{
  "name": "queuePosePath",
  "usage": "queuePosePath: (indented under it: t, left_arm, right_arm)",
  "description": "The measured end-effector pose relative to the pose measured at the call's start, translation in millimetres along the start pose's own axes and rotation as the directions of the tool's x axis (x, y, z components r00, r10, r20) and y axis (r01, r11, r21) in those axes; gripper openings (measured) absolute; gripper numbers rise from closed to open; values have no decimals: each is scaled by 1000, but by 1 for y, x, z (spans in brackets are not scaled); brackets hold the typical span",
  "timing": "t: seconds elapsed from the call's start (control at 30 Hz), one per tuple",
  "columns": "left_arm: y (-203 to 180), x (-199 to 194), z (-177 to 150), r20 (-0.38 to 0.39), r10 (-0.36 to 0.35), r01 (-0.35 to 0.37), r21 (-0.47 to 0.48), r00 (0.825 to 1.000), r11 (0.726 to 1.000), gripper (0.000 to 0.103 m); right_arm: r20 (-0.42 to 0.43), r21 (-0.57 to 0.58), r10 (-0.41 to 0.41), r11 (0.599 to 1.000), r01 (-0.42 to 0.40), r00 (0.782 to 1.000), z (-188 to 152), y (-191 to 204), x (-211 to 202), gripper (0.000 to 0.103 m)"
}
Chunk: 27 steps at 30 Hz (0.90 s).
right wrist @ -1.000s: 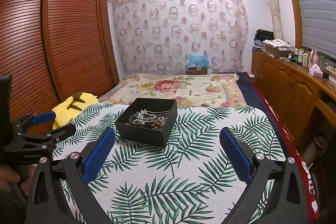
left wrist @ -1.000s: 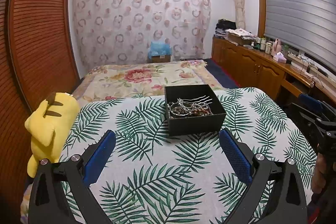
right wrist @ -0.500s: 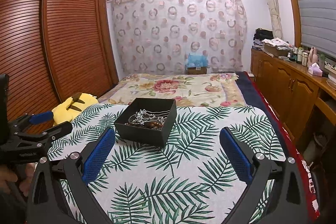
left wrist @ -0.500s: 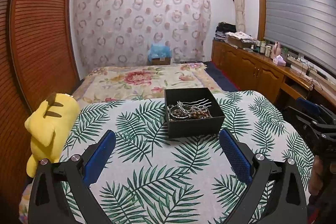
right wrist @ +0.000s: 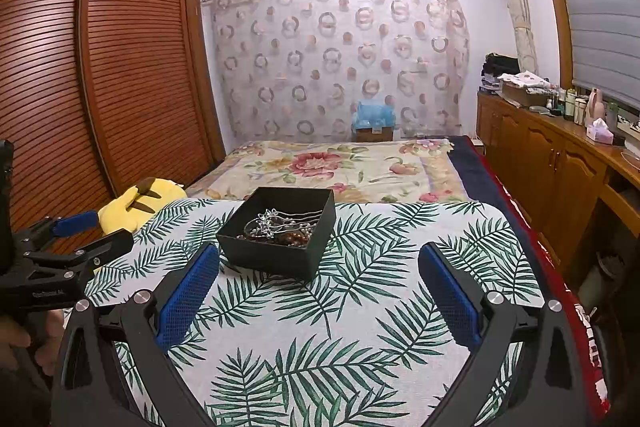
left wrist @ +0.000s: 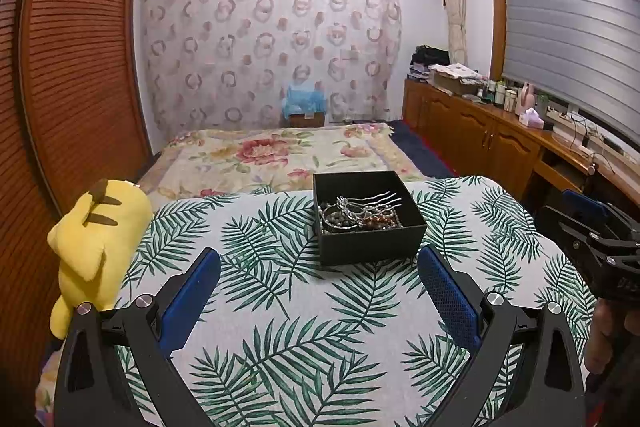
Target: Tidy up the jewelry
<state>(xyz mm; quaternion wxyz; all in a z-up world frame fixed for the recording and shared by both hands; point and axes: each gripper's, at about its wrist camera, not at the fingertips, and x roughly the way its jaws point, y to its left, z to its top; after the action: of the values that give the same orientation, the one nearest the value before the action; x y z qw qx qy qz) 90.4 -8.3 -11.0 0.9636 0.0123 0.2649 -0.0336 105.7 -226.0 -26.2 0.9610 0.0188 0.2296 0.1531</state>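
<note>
From my left claw (left wrist: 319,281), fingers spread wide and holding nothing, the box (left wrist: 366,217) of jewelry (left wrist: 358,213) sits just ahead on the cloth (left wrist: 300,327); from my right claw (right wrist: 319,281), likewise agape, it lies ahead-left.

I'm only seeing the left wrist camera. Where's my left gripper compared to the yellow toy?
Observer: The right wrist view shows the left gripper at the table's left edge, right beside the yellow plush.
Operator: Is it open?
Observer: Yes. From the side there's a clear gap between its jaws.
Operator: Who's holding it?
Observer: A bare left hand, low in that view's left corner.
</note>
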Motion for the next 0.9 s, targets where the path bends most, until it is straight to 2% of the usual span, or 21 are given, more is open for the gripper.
queuePosePath:
  t: [0.9]
  left_arm:
    - [-1,-2,1,1,-3,3,-1,1000,1000,95]
  right_arm:
    - [1,2,-1,1000,1,1000,0,-3,0,100]
